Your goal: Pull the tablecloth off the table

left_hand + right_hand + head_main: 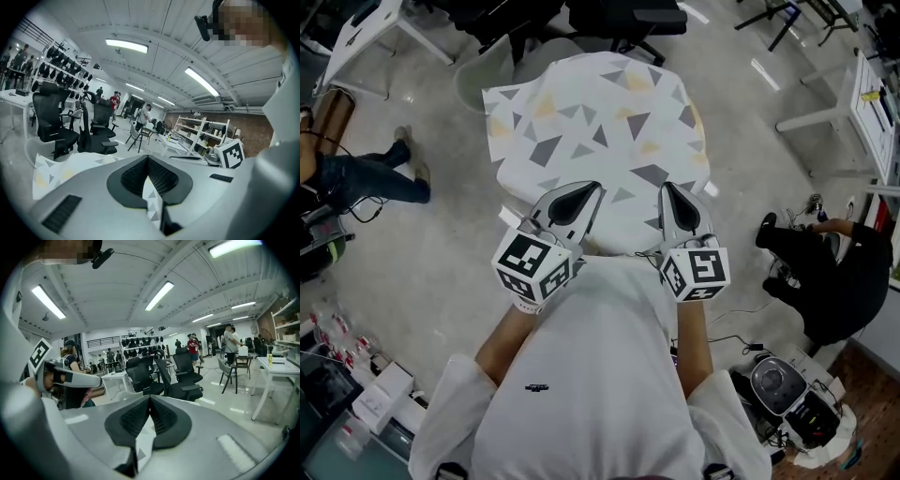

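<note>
Tablecloth (600,122) spread, head view (gripper views: edge clamped).

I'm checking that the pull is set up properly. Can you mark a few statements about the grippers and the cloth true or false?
1. The left gripper is shut on the near edge of the tablecloth. True.
2. The tablecloth is plain white. False: it is white, printed with grey and yellow triangles.
3. The right gripper hangs open, holding nothing. False: its jaws are shut on the same near edge.
4. Black office chairs stand beyond the far edge of the tablecloth. True.
</note>
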A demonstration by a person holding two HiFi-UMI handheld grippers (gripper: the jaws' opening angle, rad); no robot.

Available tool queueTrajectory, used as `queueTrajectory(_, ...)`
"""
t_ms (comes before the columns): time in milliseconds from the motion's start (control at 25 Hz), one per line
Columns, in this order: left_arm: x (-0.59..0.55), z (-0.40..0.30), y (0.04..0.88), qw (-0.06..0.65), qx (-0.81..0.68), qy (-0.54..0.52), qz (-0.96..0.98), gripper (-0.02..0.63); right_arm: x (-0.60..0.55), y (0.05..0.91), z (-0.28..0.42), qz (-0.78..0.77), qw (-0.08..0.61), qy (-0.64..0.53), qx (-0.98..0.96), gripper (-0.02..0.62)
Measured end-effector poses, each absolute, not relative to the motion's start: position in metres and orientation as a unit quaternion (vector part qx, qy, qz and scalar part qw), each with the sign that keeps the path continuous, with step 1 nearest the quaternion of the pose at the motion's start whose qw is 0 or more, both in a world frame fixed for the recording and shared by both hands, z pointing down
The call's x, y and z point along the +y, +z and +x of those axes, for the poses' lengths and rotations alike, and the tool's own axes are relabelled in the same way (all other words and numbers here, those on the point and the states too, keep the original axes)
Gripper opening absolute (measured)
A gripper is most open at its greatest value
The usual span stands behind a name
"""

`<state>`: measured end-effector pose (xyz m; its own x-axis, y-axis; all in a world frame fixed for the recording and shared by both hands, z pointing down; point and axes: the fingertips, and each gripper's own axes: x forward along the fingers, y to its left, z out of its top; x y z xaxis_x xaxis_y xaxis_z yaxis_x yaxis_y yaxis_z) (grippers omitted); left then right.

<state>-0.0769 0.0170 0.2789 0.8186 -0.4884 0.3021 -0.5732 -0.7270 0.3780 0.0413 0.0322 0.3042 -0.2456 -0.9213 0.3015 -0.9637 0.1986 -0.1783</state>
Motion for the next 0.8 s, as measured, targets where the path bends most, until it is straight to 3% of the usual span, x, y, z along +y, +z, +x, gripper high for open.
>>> queueTrajectory(520, -0.074, 0.004, 0.328, 0.233, -0.314, 0.155, 0.907, 0.006, -0.085, 0.363, 0.151, 0.584, 0.074, 0.191, -0.786, 0.094)
queueTrajectory(800, -0.127, 0.027, 0.375, 0.253, -0.347, 0.173, 0.886, 0.006, -0.144, 0.416, 0.177, 0.558, 0.087, 0.220, -0.796, 0.124)
